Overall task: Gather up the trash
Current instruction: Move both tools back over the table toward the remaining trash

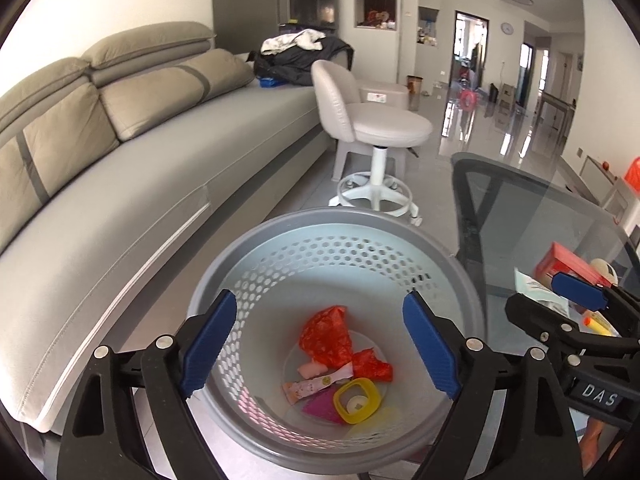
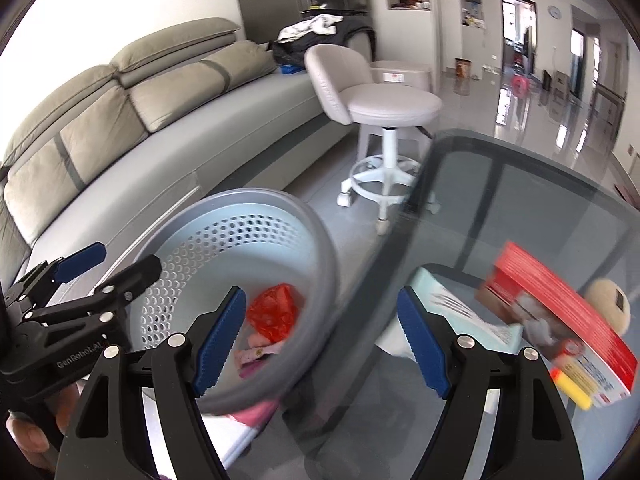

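A grey perforated trash basket [image 1: 256,240] stands on the floor beside the glass table [image 1: 560,224]. Inside lie a red plastic bag [image 1: 326,334], a pink wrapper [image 1: 316,386] and a yellow ring [image 1: 357,400]. My left gripper [image 1: 320,348] is open and empty, right above the basket's mouth. My right gripper [image 2: 322,344] is open and empty, over the table's left edge; the basket [image 2: 320,248] is to its left. On the table lie a red box [image 2: 560,320], a pale blue packet [image 2: 468,312], a yellow item [image 2: 572,388] and a cream round object [image 2: 610,304].
A grey sofa [image 1: 140,168] runs along the left wall. A white swivel stool [image 1: 380,132] stands on the floor beyond the basket. The right gripper also shows at the right of the left wrist view [image 1: 552,300], and the left gripper at the left of the right wrist view [image 2: 116,260].
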